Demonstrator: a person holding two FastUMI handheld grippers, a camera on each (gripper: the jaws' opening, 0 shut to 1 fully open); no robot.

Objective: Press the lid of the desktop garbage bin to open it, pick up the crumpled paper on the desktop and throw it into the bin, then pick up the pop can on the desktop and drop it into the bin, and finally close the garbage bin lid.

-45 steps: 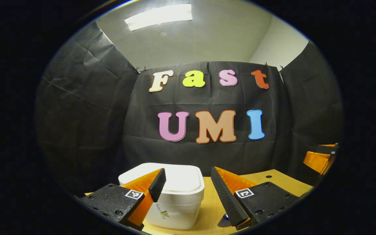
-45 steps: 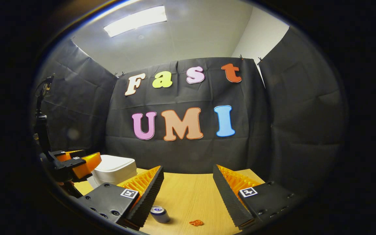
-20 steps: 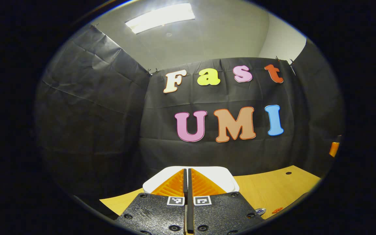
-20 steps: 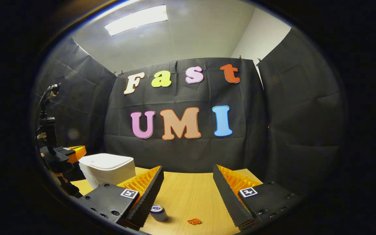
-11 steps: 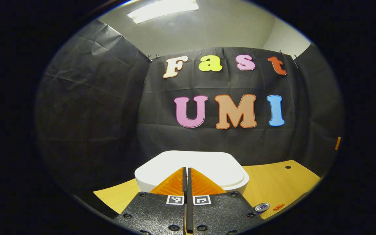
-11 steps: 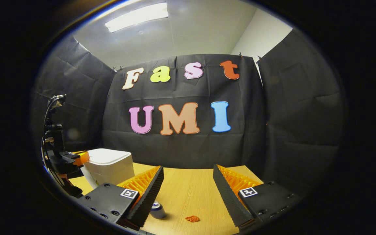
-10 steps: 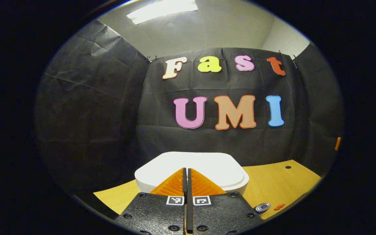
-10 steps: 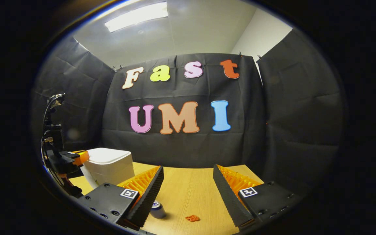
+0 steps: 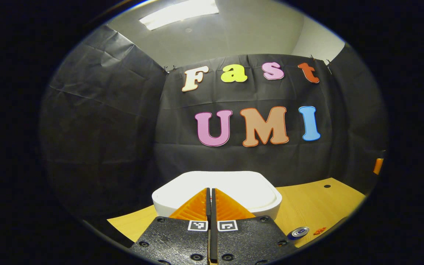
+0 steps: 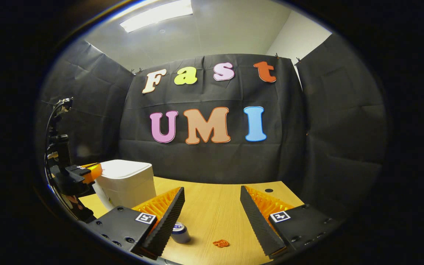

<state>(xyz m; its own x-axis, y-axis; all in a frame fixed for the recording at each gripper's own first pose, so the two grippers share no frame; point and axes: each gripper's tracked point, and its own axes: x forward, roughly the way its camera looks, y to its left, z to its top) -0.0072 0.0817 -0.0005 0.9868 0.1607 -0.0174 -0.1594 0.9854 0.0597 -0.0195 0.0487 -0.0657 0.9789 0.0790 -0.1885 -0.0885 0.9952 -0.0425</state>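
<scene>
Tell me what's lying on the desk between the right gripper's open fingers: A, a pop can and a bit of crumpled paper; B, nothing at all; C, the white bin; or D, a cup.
A: in the right gripper view, the pop can and the crumpled paper lie on the desk between the spread fingers of the right gripper.

In the left gripper view the bin (image 9: 234,191) body hides behind the left gripper (image 9: 210,191); whether the tips touch the lid is unclear. In the right gripper view at seven o'clock a finger (image 10: 162,221) covers part of the pop can (image 10: 179,232).
</scene>
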